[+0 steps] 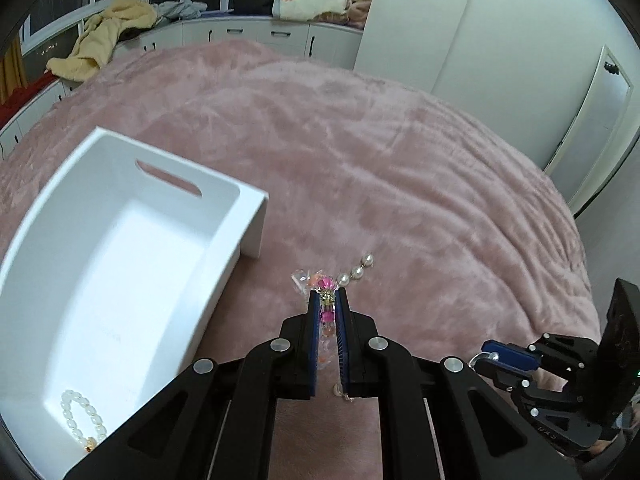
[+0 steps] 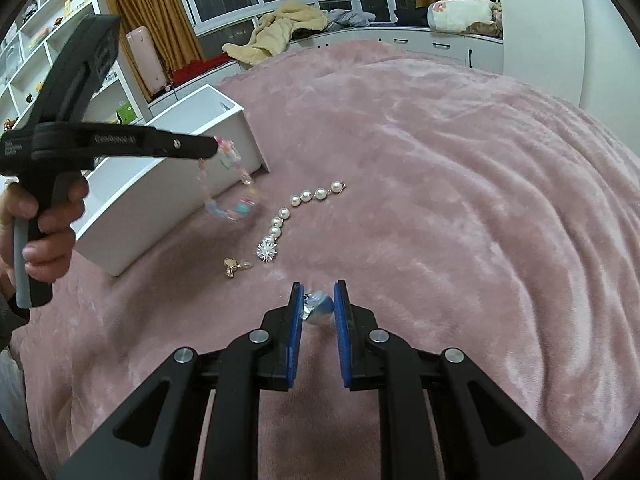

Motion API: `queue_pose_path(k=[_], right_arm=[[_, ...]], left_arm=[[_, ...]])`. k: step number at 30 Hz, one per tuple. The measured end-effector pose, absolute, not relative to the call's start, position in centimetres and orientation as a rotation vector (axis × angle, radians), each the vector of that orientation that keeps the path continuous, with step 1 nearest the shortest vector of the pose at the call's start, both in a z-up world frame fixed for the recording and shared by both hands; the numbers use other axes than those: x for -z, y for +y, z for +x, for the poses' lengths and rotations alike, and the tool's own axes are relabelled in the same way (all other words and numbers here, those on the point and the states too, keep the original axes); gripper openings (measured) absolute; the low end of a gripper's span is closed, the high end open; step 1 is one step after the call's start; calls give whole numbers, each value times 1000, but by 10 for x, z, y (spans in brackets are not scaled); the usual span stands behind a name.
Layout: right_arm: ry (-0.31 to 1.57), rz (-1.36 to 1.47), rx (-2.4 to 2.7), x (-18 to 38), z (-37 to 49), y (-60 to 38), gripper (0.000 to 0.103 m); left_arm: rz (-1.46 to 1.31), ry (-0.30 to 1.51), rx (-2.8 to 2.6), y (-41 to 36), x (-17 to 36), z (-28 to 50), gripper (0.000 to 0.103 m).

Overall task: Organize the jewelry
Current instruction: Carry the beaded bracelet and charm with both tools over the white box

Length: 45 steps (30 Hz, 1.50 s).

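Note:
My left gripper [image 1: 328, 300] is shut on a colourful bead bracelet [image 1: 326, 294] and holds it above the pink blanket, just right of the white box [image 1: 132, 184]. In the right wrist view the bracelet [image 2: 228, 200] hangs from the left gripper [image 2: 216, 146] in the air beside the white box [image 2: 180, 184]. A white pearl bracelet [image 1: 80, 420] lies in the box. My right gripper [image 2: 318, 300] is shut on a silvery blue round ornament [image 2: 318, 306] low over the blanket. A pearl strand [image 2: 304, 208] with a silver spiky charm [image 2: 267, 252] lies on the blanket.
A small gold earring [image 2: 234, 268] lies near the box's front corner. The pink blanket [image 2: 460, 200] covers the whole bed. White cabinets [image 1: 260, 36] with clothes on top and windows stand behind; a white wardrobe [image 1: 500, 40] is at the right.

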State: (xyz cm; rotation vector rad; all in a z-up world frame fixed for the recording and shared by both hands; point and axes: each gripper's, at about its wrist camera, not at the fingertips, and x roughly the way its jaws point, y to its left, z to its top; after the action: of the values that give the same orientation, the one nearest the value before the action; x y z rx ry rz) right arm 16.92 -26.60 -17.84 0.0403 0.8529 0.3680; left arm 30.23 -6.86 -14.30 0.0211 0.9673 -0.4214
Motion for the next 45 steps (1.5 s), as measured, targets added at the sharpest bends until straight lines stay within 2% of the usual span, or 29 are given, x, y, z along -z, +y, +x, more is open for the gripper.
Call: queue_pose_path(k=[13, 25, 38, 45], right_arm=[[811, -11, -360, 139, 159, -258, 16], [757, -63, -415, 96, 166, -227, 16], [710, -125, -519, 64, 204, -140, 16], [711, -147, -596, 65, 227, -79, 16]], left_arm=[[45, 889, 445, -49, 86, 279, 13], [45, 842, 387, 11, 48, 264, 13], [16, 832, 274, 96, 37, 262, 13], [4, 857, 225, 135, 51, 263, 13]])
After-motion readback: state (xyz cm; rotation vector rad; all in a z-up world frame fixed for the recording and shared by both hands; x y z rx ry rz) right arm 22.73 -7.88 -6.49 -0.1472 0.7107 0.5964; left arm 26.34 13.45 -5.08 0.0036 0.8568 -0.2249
